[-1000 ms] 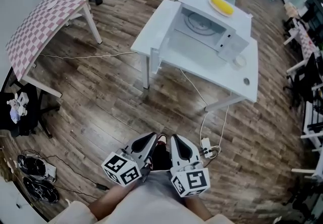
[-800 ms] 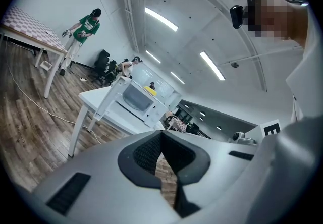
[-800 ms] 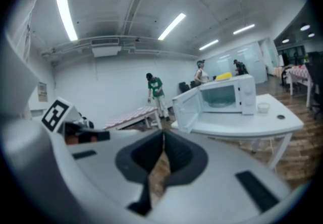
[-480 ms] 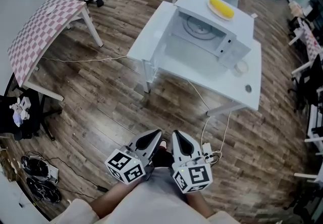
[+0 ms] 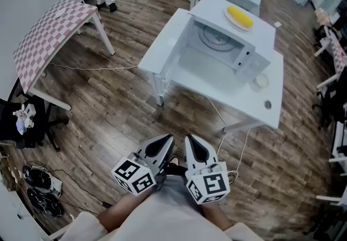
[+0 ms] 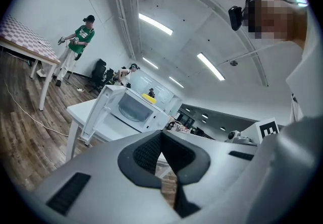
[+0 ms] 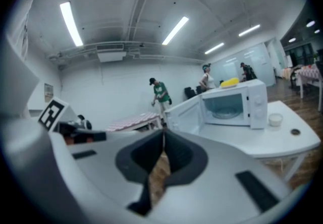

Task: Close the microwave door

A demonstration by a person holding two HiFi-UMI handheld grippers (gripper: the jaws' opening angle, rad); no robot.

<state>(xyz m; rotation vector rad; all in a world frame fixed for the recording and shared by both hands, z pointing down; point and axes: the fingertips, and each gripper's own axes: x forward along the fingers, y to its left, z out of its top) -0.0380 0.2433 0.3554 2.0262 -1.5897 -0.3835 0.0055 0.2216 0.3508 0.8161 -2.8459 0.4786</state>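
The microwave [image 5: 230, 44] sits on a white tabletop [image 5: 238, 99] in the far middle of the room. Its door [image 5: 165, 42] is swung wide open to the left and the cavity with its glass turntable is exposed. A yellow item on a plate [image 5: 239, 16] rests on top of the oven, and a small bowl [image 5: 261, 81] stands on the tabletop just right of the control panel.

Both tools are near the person's body, well apart from the tabletop, with wood floor [image 5: 108, 109] between. The left hand-held gripper [image 5: 162, 145] is clenched with its pads meeting at the tips, and its own view shows nothing between them. The right hand-held gripper [image 5: 193, 146] is the same, pressed together and empty. They sit side by side and angle toward the oven.

By my reading the task is in its approach stage, with no contact on the door yet. The next move calls for closing the gap to the tabletop. One tool then needs to go to the outer face of the open door on its left side, most likely the left one since it is nearer that edge. A clenched tip serves well for pushing, so no grasp seems needed. The push should sweep the door rightward around its hinge until it meets the oven front and latches, without nudging the oven along the tabletop.
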